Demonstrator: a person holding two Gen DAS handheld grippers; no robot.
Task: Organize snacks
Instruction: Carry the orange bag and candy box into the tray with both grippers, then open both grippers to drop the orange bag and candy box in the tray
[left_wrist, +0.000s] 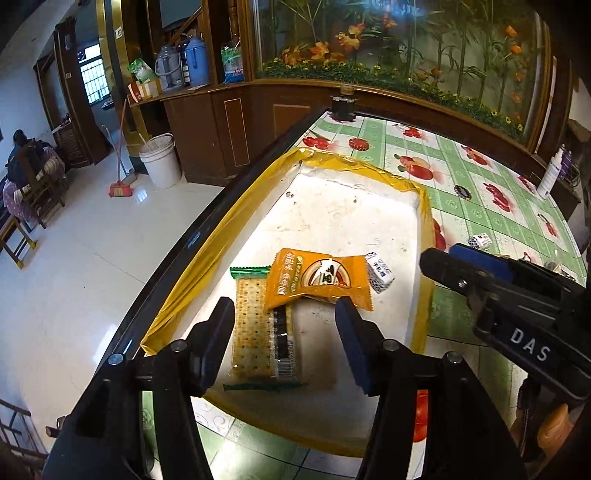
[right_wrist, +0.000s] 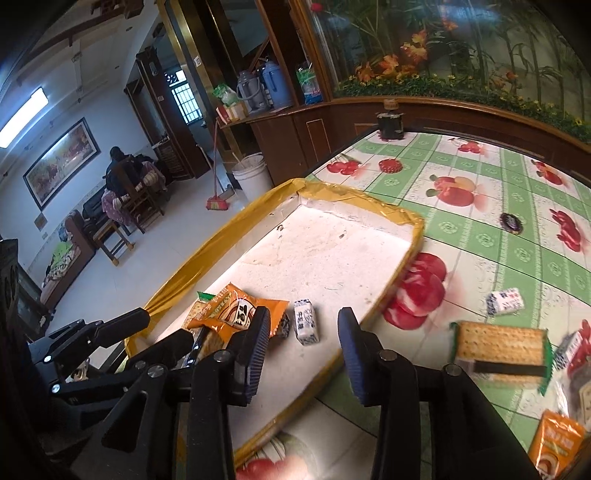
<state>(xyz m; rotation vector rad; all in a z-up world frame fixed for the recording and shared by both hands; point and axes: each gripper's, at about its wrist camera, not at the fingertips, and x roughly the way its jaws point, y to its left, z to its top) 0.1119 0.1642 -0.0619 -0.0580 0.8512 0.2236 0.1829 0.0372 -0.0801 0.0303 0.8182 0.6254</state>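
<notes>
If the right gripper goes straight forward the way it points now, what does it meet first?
Probably the small blue-and-white candy lying in the tray: it sits just ahead of the open right gripper, slightly toward its left finger. Depth is unclear, so it might meet the bare tray floor first.

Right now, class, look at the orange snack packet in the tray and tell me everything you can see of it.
The orange snack packet is a flat, glossy, sealed pouch with crimped ends, printed with a round brown-and-white emblem and lettering. It lies slightly tilted in the near part of the white tray, overlapping the top of the cracker pack beneath it. A small blue-and-white candy sits beside its right edge; whether they touch is unclear. No gripper holds it.
</notes>
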